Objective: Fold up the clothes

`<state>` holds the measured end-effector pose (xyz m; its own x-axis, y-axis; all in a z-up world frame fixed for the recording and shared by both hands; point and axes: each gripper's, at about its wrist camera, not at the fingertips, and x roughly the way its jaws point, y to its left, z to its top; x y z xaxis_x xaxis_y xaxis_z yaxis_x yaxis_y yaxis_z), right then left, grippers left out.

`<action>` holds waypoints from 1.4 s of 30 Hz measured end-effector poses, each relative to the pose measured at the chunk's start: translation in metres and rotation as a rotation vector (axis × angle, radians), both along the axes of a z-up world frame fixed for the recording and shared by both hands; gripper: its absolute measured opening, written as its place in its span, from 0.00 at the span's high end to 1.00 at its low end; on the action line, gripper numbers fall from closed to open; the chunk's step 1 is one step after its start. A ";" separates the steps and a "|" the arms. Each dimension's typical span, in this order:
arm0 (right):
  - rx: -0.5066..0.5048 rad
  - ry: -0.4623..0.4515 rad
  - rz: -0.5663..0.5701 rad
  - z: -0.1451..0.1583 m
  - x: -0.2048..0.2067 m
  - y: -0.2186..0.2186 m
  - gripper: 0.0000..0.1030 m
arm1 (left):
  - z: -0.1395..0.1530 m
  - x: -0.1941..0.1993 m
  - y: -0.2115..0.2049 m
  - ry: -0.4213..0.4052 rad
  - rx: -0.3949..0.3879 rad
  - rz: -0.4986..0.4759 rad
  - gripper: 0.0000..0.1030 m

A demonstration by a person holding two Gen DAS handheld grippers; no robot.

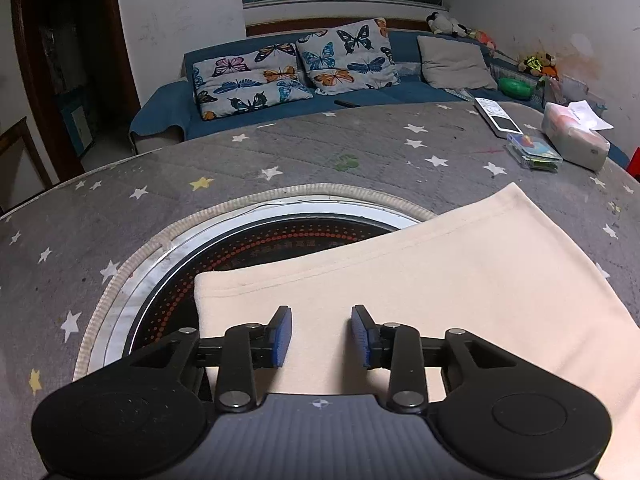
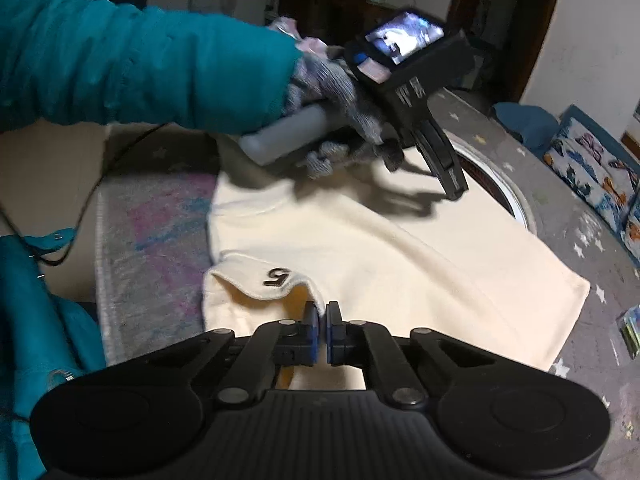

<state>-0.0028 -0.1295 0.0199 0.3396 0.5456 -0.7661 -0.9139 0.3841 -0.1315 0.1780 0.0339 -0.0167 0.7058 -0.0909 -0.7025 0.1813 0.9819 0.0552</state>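
A cream garment [image 1: 460, 280] lies spread on the grey star-print table cover [image 1: 320, 152], partly over a round black hotplate [image 1: 280, 248]. My left gripper [image 1: 322, 334] hovers open just above the garment, with nothing between its blue pads. In the right wrist view the same cream garment [image 2: 400, 264] shows a folded-back edge bearing a dark mark like a "5" [image 2: 274, 277]. My right gripper [image 2: 322, 330] is shut on that cloth edge. The left gripper [image 2: 444, 160], held by a gloved hand [image 2: 340, 96] in a teal sleeve [image 2: 140, 68], is over the garment's far side.
A remote [image 1: 498, 116], a clear plastic box [image 1: 534, 152] and a tissue pack [image 1: 576, 136] sit at the table's far right. A blue sofa with butterfly cushions [image 1: 296, 68] stands behind the table. A thin black cable [image 2: 92, 188] hangs at the left.
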 end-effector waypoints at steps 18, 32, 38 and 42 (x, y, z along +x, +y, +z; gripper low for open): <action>0.057 0.073 -0.315 0.006 -0.004 -0.065 0.88 | 0.021 -0.054 -0.008 -0.088 -0.043 -0.058 0.56; 0.129 0.016 -1.006 0.002 0.006 -0.221 0.70 | 0.005 -0.174 -0.083 -0.116 -0.047 -0.398 0.65; 0.172 0.032 -1.159 -0.014 0.001 -0.263 0.69 | -0.006 -0.194 -0.095 -0.117 -0.049 -0.431 0.66; 0.204 0.054 -1.199 -0.024 -0.001 -0.278 0.69 | -0.005 -0.200 -0.096 -0.119 -0.053 -0.433 0.66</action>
<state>-0.0041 -0.4073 -0.0042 0.6811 0.0197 -0.7320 0.0324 0.9978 0.0570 -0.0216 -0.0623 -0.0212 0.6706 -0.4296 -0.6048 0.5715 0.8190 0.0519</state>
